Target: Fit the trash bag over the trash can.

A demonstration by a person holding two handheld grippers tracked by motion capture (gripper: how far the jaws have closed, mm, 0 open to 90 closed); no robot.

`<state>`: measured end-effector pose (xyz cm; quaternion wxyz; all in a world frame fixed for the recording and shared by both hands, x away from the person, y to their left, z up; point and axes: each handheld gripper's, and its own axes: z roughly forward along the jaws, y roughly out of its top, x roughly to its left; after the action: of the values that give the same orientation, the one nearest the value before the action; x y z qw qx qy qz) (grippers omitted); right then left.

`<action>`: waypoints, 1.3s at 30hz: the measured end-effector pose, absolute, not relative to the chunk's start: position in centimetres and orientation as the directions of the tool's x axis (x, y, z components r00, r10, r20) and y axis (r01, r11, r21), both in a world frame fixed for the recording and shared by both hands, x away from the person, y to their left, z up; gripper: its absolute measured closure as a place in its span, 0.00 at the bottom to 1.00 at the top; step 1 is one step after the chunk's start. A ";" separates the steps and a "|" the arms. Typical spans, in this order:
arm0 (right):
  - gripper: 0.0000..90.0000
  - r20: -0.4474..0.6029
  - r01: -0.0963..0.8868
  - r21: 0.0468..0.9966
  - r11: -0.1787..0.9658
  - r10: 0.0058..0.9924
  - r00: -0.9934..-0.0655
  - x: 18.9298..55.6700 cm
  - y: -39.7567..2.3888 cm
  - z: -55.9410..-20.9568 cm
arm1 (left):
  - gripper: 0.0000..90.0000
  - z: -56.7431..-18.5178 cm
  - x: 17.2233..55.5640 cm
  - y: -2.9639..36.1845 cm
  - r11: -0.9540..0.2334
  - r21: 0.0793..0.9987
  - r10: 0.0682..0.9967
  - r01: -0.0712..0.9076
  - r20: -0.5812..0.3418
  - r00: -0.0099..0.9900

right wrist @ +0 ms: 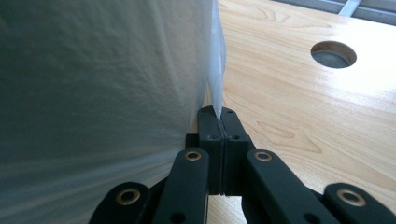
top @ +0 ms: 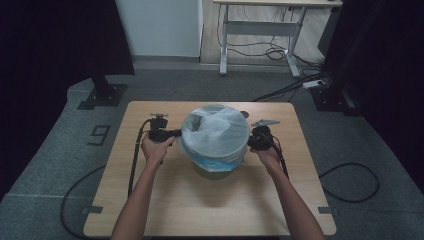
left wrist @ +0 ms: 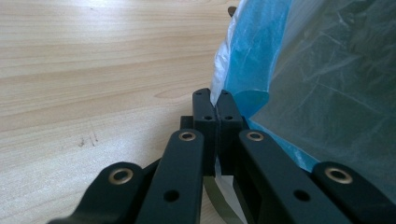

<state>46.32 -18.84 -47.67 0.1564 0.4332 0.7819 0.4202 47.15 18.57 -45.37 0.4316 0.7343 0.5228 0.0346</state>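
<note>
1. a round bin (top: 212, 170) stands upright near the middle of the desk (top: 200, 205), a little toward its far edge, with a pale plastic bag (top: 216, 134) draped over its mouth and hanging down its sides.
2. the left tongs (top: 175, 133) sit at the bag's left flank; in the left gripper view the left tongs (left wrist: 216, 105) are clenched on a fold of the white and blue film (left wrist: 247, 65), which runs up out of the pinch.
3. the right tongs (top: 251, 137) sit at the bag's right flank; in the right gripper view the right tongs (right wrist: 217, 117) are clenched too, with a thin edge of the bag (right wrist: 215, 70) rising straight from between the tips.
4. the relation that matters: the bin lies directly between the two tongs, so the line joining the grips runs across the desk from its left edge toward its right edge and through the bin's mouth, while the bin's long axis is vertical.
5. neither hand is the nearer one; both are equally close, on opposite sides of the rim.
6. judged from this, the coming move is along the bin's axis, both sides together, drawing the film evenly; a pull by one side alone would likely tip the bin or skew the bag.
7. a cable hole (right wrist: 333, 53) lies in the desk beyond the right tongs, clear of the work.
</note>
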 end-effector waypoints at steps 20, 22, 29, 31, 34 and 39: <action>0.62 0.121 0.424 0.891 0.165 0.812 -0.571 39.3 -23.7 -44.9 | 0.99 -44.3 44.7 19.4 -0.084 0.730 0.768 0.679 -0.386 0.511; 0.59 0.119 0.406 0.896 0.176 0.788 -0.604 37.9 -23.6 -44.8 | 0.99 -44.1 44.4 19.5 -0.085 0.736 0.766 0.672 -0.383 0.516; 0.49 0.146 0.378 0.905 0.195 0.692 -0.707 34.1 -21.4 -44.6 | 0.99 -44.2 43.8 19.5 -0.085 0.735 0.763 0.672 -0.386 0.519; 0.47 0.147 0.370 0.907 0.198 0.675 -0.723 33.6 -20.7 -44.5 | 0.99 -44.2 43.6 19.5 -0.089 0.736 0.761 0.671 -0.384 0.522; 0.42 0.141 0.341 0.917 0.208 0.630 -0.764 32.5 -19.3 -44.4 | 0.99 -44.3 43.3 19.6 -0.090 0.736 0.759 0.671 -0.385 0.525; 0.36 0.110 0.318 0.914 0.251 0.603 -0.790 31.8 -17.3 -45.1 | 0.99 -44.4 43.3 19.6 -0.088 0.734 0.756 0.673 -0.391 0.525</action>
<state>31.76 -17.32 -45.06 0.1325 0.2954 0.7796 0.5361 43.30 19.64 -44.36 0.4694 0.7364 0.4852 0.0438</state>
